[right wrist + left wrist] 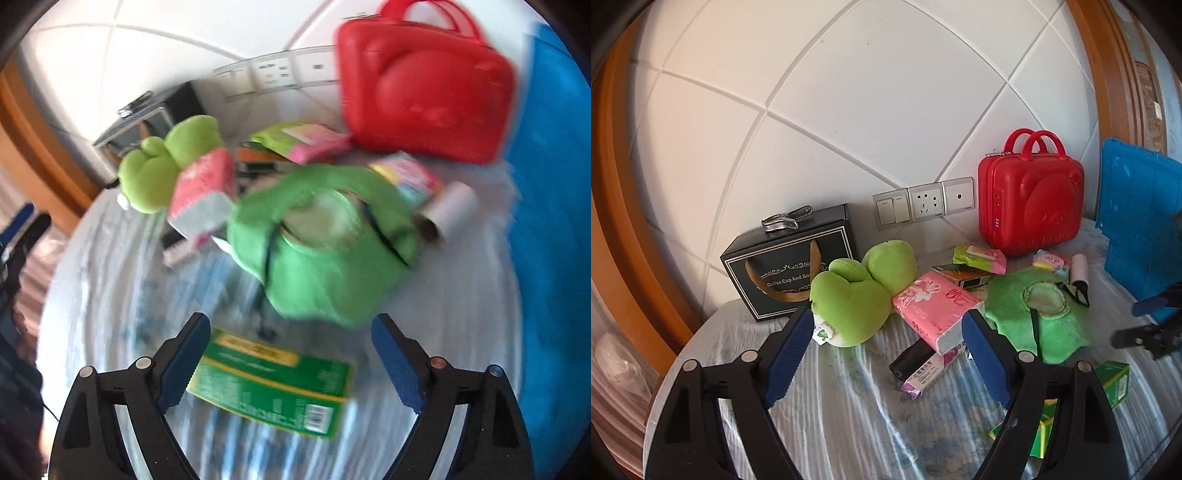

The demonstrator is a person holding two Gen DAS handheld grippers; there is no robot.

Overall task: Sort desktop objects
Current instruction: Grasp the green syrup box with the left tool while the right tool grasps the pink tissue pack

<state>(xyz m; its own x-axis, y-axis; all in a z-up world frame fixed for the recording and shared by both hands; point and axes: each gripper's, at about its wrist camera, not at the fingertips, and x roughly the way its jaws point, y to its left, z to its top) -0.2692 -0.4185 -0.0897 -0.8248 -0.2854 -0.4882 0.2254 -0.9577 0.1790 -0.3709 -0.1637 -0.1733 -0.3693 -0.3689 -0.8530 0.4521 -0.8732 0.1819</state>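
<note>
My left gripper [886,325] is open and empty above the cloth-covered table [831,413], its jaws flanking a green plush toy [857,291] and a pink tissue pack [934,302]. A black roll in a purple wrapper [916,365] lies between the jaws. My right gripper [291,332] is open and empty, just above a green box [273,384]. That view is blurred. A flat green plush hat [325,251] lies ahead of it. The right gripper shows at the right edge of the left wrist view [1145,325].
A red bear case [1030,199] stands at the back right by wall sockets [923,206]. A black gift box [790,262] with a metal clip [786,221] stands at the back left. A blue mat [1137,221] leans at the right. Small packets [979,254] and a paper roll [447,210] lie about.
</note>
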